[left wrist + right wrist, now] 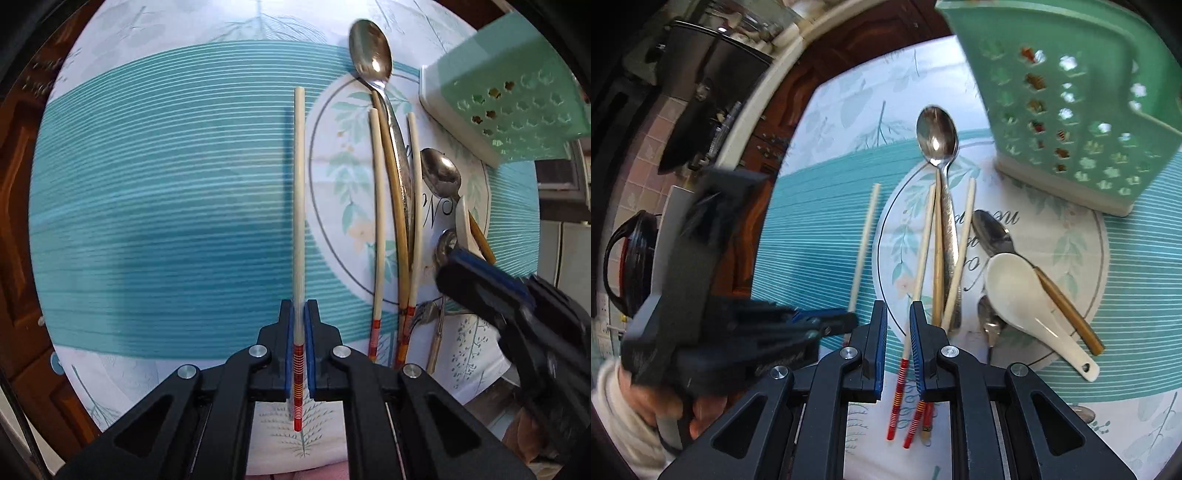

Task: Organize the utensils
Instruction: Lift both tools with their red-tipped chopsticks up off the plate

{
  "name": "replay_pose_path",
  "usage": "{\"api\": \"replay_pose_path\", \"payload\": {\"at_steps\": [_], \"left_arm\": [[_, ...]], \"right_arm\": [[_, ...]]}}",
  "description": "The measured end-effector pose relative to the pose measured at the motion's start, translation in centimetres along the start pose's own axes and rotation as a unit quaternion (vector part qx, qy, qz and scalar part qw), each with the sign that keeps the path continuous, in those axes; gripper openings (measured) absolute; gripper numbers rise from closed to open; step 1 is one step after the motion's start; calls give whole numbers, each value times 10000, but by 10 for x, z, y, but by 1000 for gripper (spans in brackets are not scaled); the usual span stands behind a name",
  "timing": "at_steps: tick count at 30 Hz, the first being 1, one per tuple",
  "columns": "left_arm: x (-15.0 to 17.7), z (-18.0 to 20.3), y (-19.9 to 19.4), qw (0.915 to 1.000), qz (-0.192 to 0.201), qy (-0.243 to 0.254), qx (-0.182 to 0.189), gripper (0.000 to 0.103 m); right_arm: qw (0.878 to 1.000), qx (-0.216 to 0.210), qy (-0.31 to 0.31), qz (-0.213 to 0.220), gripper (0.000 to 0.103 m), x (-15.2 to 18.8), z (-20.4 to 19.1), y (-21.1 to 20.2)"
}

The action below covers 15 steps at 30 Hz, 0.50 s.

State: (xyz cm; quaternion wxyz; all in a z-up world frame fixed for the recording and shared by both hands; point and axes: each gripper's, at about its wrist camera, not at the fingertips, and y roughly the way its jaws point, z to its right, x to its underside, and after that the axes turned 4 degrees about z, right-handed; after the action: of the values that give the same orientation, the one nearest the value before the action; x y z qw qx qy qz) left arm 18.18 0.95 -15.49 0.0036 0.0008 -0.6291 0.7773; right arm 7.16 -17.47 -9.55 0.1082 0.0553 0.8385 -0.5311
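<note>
Pinched near its red end between the left gripper (298, 325) fingers, the chopstick (299, 192) could pivot, while the right gripper (898, 314) waits narrowly parted.

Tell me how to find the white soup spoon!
Look at the round leafy picture on the tablecloth, in front of the green holder. The white soup spoon lies there over a brown chopstick. It's the only white, chunky spoon; the other spoons are shiny metal.

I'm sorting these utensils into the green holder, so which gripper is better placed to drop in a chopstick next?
Left. The left gripper is already shut on a chopstick, while the right gripper is open over the pile, holding nothing. The green holder stands ahead to the right.
</note>
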Motion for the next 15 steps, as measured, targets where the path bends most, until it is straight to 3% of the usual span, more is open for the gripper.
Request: {"api": "replay_pose_path", "payload": {"at_steps": [6,10,15], "left_arm": [[29,-30,-13,9986,315,-349,237,3],[64,-51,-4,9967,461,-548,387,3],[81,-68,-11,9944,610,-691,517,3]], "right_arm": [[9935,807,162,-785,13,-27,-17,40],[9859,1277,202,-1058,13,-33,-22,59],[9774,1688,223,-1254,19,-31,-29,71]]}}
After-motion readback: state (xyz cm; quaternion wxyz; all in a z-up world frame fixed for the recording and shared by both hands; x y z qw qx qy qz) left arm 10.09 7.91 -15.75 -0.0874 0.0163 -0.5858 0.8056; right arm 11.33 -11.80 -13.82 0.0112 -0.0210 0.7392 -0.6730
